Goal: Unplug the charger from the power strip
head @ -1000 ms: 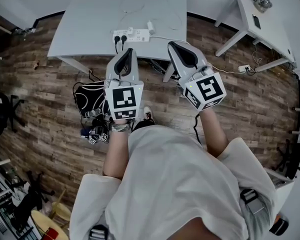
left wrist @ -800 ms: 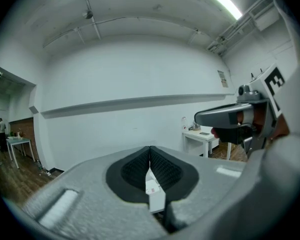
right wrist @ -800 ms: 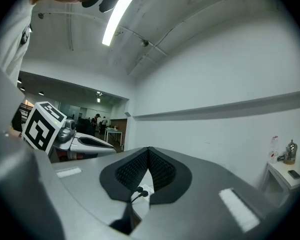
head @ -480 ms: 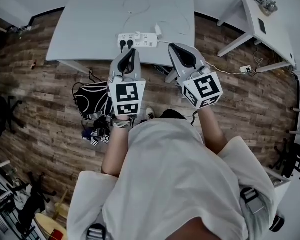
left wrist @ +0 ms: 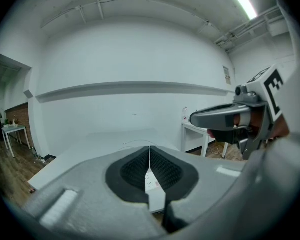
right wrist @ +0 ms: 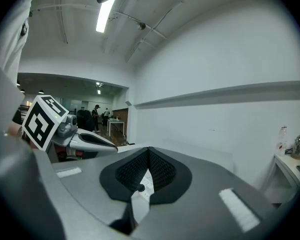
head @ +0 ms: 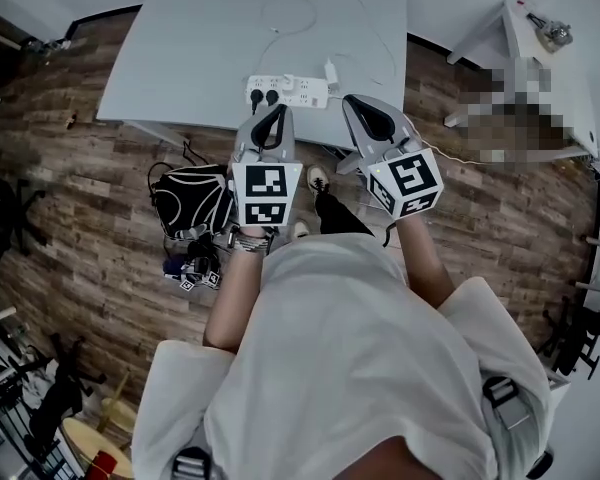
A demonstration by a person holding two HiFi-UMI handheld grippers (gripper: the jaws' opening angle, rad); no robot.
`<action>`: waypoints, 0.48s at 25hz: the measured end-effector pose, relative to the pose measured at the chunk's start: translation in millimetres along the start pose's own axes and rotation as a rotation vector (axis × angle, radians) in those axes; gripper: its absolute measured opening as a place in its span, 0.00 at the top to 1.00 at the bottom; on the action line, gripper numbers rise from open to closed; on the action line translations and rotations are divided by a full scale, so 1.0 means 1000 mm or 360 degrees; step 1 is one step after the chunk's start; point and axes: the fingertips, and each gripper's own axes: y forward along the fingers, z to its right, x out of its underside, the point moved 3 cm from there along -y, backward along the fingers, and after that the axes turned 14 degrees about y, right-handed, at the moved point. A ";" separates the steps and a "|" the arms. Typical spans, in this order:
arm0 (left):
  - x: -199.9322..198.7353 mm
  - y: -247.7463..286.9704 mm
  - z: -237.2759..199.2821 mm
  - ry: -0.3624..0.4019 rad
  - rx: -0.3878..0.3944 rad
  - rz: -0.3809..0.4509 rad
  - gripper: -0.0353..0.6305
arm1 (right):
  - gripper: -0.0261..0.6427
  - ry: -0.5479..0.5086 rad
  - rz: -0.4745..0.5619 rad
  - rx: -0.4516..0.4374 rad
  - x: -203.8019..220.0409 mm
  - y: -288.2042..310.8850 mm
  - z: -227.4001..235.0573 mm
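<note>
A white power strip (head: 298, 90) lies near the front edge of the white table (head: 180, 58). Two black plugs (head: 265, 96) sit at its left end. A white charger (head: 332, 72) stands at its right end, and its thin cable loops back over the table. My left gripper (head: 277, 112) hangs shut just before the strip's left end, over the table edge. My right gripper (head: 356, 103) is also shut, just right of the charger and nearer me. Neither touches anything. In the left gripper view the jaws (left wrist: 149, 148) meet, with a sliver of the strip (left wrist: 150, 183) showing below them.
A black bag (head: 192, 203) and small clutter lie on the wood floor under the table's front edge. A second white table (head: 540, 38) stands at the right, with a floor socket and cord (head: 450, 148) near its legs. Chairs stand at the far left.
Both grippers moved forward and down toward the table edge as the person stepped closer. The power strip now lies just beyond their tips. Both jaws stayed shut.
</note>
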 end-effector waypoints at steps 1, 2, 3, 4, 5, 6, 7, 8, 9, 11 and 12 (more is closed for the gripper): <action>0.001 0.005 -0.002 -0.0013 0.0000 -0.0007 0.94 | 0.96 0.0000 -0.0009 -0.0007 0.001 0.006 0.004; 0.002 0.010 -0.003 -0.0028 -0.0001 -0.0014 0.93 | 0.96 -0.0002 -0.0018 -0.0017 0.001 0.012 0.007; 0.003 0.015 -0.005 -0.0043 -0.0003 -0.0021 0.93 | 0.96 -0.0006 -0.0026 -0.0028 0.002 0.018 0.010; 0.005 0.021 -0.007 -0.0054 -0.0006 -0.0030 0.93 | 0.96 -0.0011 -0.0033 -0.0040 0.002 0.024 0.014; 0.006 0.027 -0.008 -0.0060 -0.0008 -0.0040 0.93 | 0.96 -0.0017 -0.0040 -0.0052 0.003 0.030 0.017; 0.007 0.034 -0.009 -0.0066 -0.0008 -0.0051 0.92 | 0.96 -0.0022 -0.0050 -0.0062 0.005 0.035 0.021; 0.009 0.041 -0.010 -0.0073 -0.0007 -0.0065 0.92 | 0.96 -0.0023 -0.0064 -0.0072 0.008 0.041 0.025; 0.011 0.047 -0.010 -0.0079 -0.0005 -0.0079 0.91 | 0.96 -0.0022 -0.0079 -0.0082 0.010 0.046 0.029; 0.013 0.053 -0.010 -0.0084 -0.0005 -0.0094 0.91 | 0.96 -0.0019 -0.0096 -0.0092 0.013 0.051 0.033; 0.017 0.065 -0.010 -0.0096 -0.0006 -0.0124 0.90 | 0.96 -0.0018 -0.0129 -0.0119 0.018 0.061 0.040; 0.020 0.071 -0.011 -0.0103 -0.0008 -0.0141 0.90 | 0.96 -0.0021 -0.0143 -0.0137 0.020 0.067 0.044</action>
